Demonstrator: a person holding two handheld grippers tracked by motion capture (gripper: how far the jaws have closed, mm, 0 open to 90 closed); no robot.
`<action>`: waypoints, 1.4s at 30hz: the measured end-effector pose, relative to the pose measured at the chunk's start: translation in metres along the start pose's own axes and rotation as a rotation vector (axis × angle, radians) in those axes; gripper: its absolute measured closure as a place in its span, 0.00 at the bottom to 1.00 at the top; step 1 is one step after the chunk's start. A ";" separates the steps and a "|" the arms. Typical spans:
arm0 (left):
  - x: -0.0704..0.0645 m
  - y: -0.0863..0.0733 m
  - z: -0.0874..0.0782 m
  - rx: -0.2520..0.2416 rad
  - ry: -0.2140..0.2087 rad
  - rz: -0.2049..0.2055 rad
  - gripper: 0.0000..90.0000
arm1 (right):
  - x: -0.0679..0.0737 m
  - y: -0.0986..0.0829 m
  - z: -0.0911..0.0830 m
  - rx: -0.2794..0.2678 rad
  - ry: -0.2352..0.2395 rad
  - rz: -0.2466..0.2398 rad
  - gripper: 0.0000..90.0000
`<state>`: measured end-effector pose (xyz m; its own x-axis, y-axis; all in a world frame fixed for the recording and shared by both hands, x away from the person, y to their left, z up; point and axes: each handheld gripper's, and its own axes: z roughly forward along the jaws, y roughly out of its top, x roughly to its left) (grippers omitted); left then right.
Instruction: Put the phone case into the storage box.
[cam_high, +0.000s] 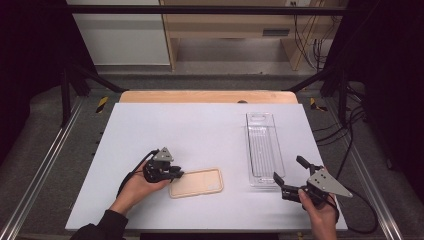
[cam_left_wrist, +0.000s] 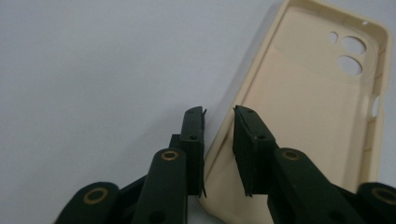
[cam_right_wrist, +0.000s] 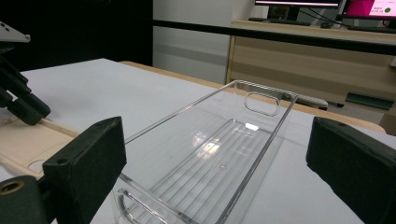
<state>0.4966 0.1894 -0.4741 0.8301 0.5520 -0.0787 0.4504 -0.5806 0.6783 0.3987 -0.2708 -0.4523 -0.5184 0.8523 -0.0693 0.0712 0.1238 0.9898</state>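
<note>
A beige phone case (cam_high: 196, 182) lies flat, hollow side up, near the table's front edge. My left gripper (cam_high: 178, 174) is at the case's left end. In the left gripper view its jaws (cam_left_wrist: 219, 116) stand slightly open astride the rim of the case (cam_left_wrist: 303, 116), with a thin gap still visible. A long clear plastic tray (cam_high: 262, 147) lies to the right. My right gripper (cam_high: 288, 169) hovers at the tray's near right corner, wide open and empty. In the right gripper view the tray (cam_right_wrist: 261, 154) stretches away between the spread jaws (cam_right_wrist: 215, 135), and the case (cam_right_wrist: 28, 140) shows at the left.
The white table top (cam_high: 200, 130) has free room in its middle and far left. A wooden strip (cam_high: 207, 96) runs along the far edge. Black frame posts and cables (cam_high: 350, 125) stand beyond the right side. The left gripper (cam_right_wrist: 18, 93) shows in the right gripper view.
</note>
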 end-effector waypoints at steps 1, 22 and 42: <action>0.001 0.000 0.000 -0.004 -0.012 -0.007 0.84 | 0.000 0.000 0.000 0.001 0.001 -0.001 0.06; -0.009 0.000 -0.002 0.015 0.053 0.020 0.98 | -0.001 0.000 -0.001 0.001 -0.003 0.007 0.06; -0.029 -0.006 -0.035 -0.284 0.182 0.044 0.98 | 0.002 0.005 -0.002 0.023 0.013 0.030 0.04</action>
<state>0.4580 0.1976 -0.4505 0.7628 0.6428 0.0702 0.2843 -0.4308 0.8565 0.3964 -0.2695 -0.4472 -0.5266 0.8493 -0.0377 0.1065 0.1099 0.9882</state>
